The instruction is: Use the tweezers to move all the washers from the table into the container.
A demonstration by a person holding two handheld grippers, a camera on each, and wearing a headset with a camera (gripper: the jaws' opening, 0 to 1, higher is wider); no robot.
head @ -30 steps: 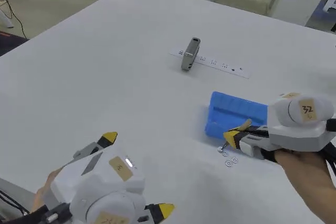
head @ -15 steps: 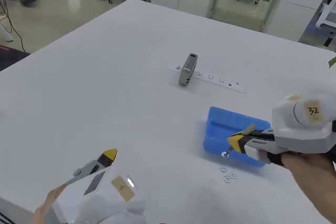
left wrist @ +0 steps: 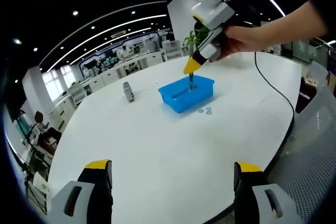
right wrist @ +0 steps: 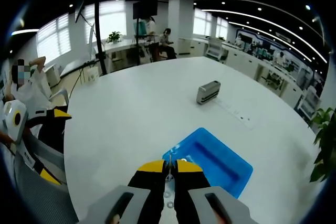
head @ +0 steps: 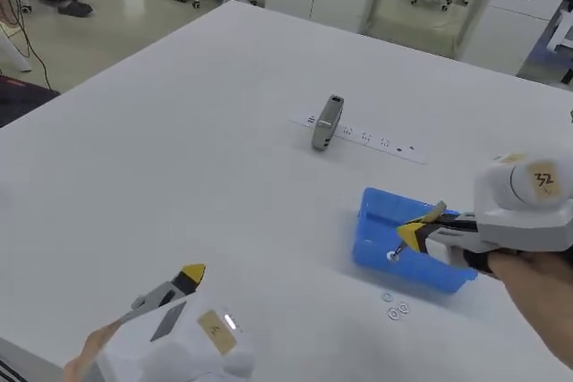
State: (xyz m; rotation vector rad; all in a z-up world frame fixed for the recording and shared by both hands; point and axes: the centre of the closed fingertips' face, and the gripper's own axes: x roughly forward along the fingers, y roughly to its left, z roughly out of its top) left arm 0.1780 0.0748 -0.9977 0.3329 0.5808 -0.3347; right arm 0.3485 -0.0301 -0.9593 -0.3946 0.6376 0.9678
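Right gripper [head: 416,232] clamps tweezers [left wrist: 190,81] over container [head: 365,241]; washers [head: 395,309] lie on table [head: 224,176] at its 6 o'clock. Left gripper [left wrist: 172,167] wide, empty.

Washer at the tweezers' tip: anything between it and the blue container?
Nothing visible. The right claw holds the tweezers with the tip, carrying what looks like a washer, above the container and its open inside. The other washers lie on the table beside the container, apart from it.
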